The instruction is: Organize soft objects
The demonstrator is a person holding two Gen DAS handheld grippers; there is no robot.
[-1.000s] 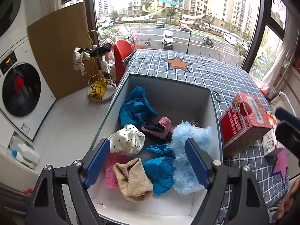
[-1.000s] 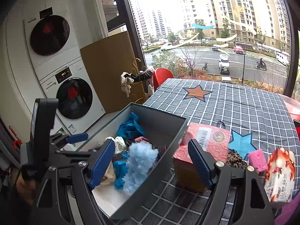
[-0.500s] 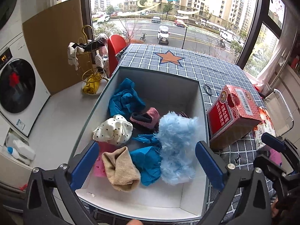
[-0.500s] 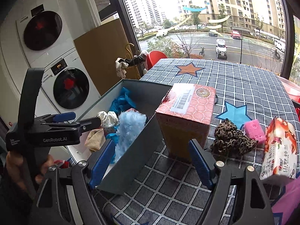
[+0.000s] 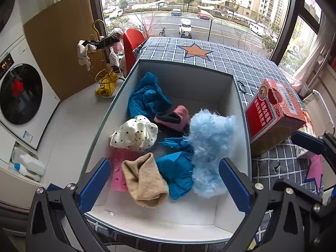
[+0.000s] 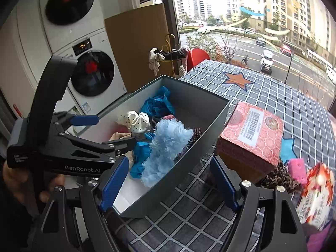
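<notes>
A grey box with a white inside holds several soft things: a light blue fluffy piece, a tan sock, a white dotted cloth, blue cloths and a pink-and-black sock. My left gripper hangs open and wide above the box's near end, holding nothing. In the right wrist view, my right gripper is open above the box's near right corner. A leopard cloth and a pink soft block lie on the table to its right.
A red carton stands against the box's right wall on the checked tablecloth. A tissue pack lies at the far right. Left of the table are stacked washers, a gold rack and a red chair.
The left jaws have spread wider above the box. The right gripper has sunk toward the table and rolled, and the box's corner now shows between its fingers.
</notes>
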